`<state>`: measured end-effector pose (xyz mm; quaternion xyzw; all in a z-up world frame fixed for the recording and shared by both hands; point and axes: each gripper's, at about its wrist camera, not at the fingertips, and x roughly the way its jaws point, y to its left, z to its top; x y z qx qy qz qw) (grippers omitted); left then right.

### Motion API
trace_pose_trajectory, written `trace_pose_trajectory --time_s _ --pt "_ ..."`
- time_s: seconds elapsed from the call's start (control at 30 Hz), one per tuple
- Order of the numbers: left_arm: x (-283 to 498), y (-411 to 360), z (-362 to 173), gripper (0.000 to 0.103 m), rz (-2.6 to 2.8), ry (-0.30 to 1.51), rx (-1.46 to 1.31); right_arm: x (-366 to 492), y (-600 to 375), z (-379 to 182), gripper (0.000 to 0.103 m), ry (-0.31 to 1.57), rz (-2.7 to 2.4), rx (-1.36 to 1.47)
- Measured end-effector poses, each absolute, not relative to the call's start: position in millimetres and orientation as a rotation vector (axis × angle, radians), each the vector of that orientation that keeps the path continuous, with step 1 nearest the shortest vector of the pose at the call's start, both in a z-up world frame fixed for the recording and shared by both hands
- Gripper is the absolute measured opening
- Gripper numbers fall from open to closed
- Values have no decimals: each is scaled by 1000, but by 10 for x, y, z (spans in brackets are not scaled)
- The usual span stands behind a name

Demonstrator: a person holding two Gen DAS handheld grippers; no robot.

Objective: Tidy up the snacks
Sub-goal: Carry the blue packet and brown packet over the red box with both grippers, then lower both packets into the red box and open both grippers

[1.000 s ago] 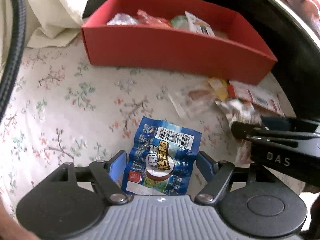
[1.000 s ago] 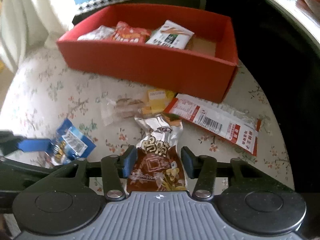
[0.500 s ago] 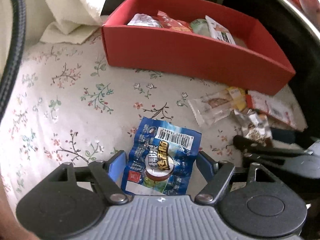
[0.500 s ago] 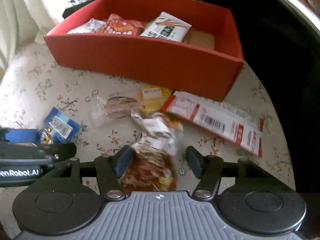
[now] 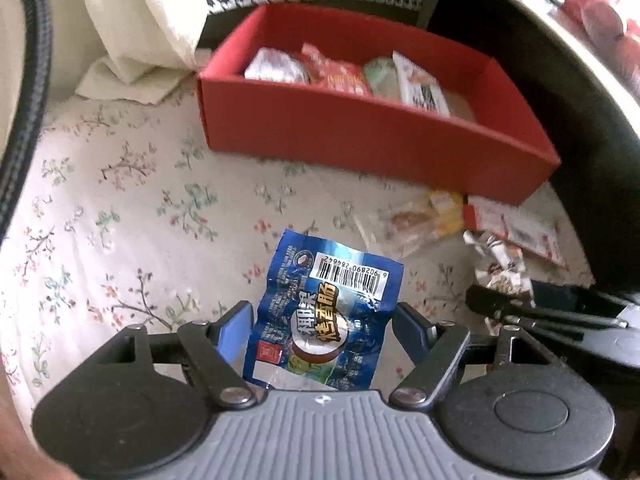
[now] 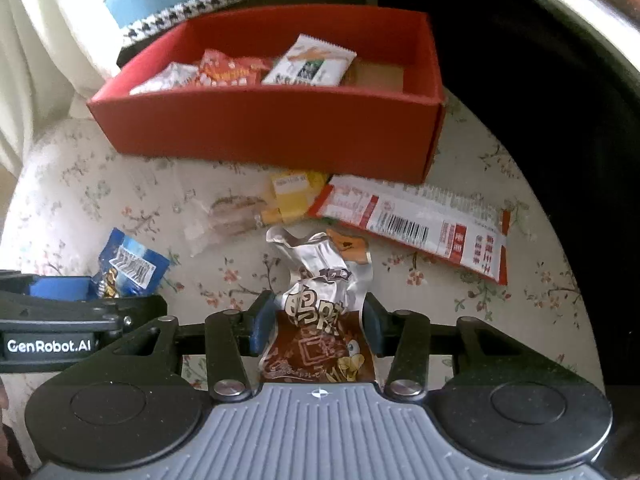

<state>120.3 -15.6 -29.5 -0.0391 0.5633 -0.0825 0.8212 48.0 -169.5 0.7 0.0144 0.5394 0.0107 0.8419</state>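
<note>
Ahead of me the red box point(image 6: 276, 128) already holds several packets; a clear wrapper point(image 6: 224, 220), a yellow packet point(image 6: 292, 196) and a long red-and-white pack point(image 6: 420, 224) lie on the floral cloth point(image 5: 120, 208) before it. Since a second ago the box sits further right in my left view. My right gripper point(image 6: 318, 322), its jaws just closing, pinches the brown snack bag point(image 6: 320, 344). My left gripper point(image 5: 322, 334) clasps the blue packet point(image 5: 324, 320); both tilt steeply down.
</note>
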Motion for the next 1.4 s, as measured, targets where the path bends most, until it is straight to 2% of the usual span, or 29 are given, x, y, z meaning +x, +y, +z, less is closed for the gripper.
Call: trace_pose_trajectory --time_s 0.7,1.4 --pt "1524 11 267 69 -135 958 -175 728 -1625 597 54 927 55 82" --pt "2058 -127 321 69 -102 897 -172 1202 -1743 775 54 844 -6 90"
